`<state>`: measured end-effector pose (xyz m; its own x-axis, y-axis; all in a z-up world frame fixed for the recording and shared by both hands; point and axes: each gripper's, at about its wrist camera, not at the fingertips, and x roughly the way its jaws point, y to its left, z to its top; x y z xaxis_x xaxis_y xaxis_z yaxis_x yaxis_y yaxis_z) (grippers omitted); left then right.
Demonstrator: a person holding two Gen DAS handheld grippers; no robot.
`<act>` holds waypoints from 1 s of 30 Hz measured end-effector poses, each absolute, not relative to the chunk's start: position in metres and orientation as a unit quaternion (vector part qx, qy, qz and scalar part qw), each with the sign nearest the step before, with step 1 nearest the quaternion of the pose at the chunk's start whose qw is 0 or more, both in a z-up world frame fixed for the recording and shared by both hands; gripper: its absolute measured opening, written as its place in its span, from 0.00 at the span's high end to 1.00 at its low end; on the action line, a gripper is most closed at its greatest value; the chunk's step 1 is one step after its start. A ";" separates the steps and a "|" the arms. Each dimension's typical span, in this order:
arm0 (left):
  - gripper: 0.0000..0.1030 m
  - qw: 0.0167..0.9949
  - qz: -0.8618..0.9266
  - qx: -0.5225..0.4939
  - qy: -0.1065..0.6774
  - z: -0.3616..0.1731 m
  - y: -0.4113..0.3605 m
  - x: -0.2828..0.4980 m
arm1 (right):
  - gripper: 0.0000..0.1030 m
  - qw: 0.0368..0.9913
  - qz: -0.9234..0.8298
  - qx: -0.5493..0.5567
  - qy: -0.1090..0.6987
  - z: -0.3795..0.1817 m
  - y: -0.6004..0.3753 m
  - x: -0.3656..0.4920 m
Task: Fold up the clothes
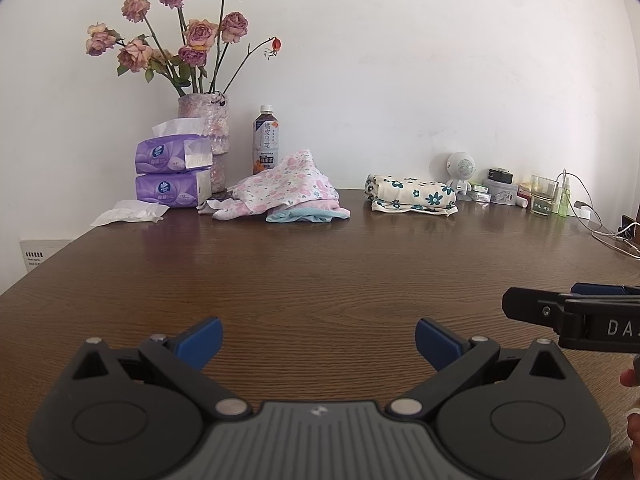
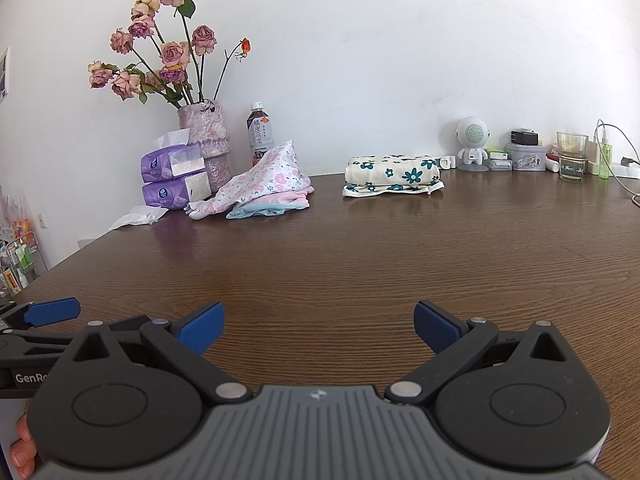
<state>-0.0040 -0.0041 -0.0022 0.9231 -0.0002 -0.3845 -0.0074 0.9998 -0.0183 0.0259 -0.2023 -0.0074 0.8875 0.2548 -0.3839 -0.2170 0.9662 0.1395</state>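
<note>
A loose heap of clothes point(image 1: 286, 190) point(image 2: 264, 188), pink-flowered cloth over pink and light-blue pieces, lies at the back of the brown table point(image 1: 320, 272) point(image 2: 340, 248). To its right sits a folded cream cloth with teal flowers point(image 1: 412, 194) point(image 2: 394, 174). My left gripper point(image 1: 319, 340) hovers open over the near table edge, holding nothing. My right gripper point(image 2: 319, 326) is open and empty too, level with the left one. One finger of the right gripper point(image 1: 532, 310) shows at the right edge of the left wrist view. One blue pad of the left gripper point(image 2: 52, 312) shows at the left edge of the right wrist view.
Against the white wall stand a vase of dried roses point(image 1: 206, 132), two purple tissue packs point(image 1: 172, 176), a tea bottle point(image 1: 266, 140), a loose tissue point(image 1: 128, 212), a small white robot figure point(image 1: 460, 170), a glass point(image 1: 543, 194), small boxes and cables point(image 1: 604, 232). A hand point(image 2: 22, 448) grips the left handle.
</note>
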 end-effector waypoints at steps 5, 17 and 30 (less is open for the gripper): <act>0.00 0.980 0.000 -0.009 0.197 -0.002 -0.004 -0.003 | 0.00 0.970 0.121 0.046 0.204 -0.007 -0.202 0.026; 0.01 0.981 -0.021 -0.014 0.194 0.005 0.003 0.005 | 0.00 0.966 0.125 0.034 0.222 -0.006 -0.199 0.031; 0.00 0.984 -0.039 -0.039 0.170 0.047 0.028 0.029 | 0.00 0.964 0.142 0.049 0.220 0.020 -0.192 0.050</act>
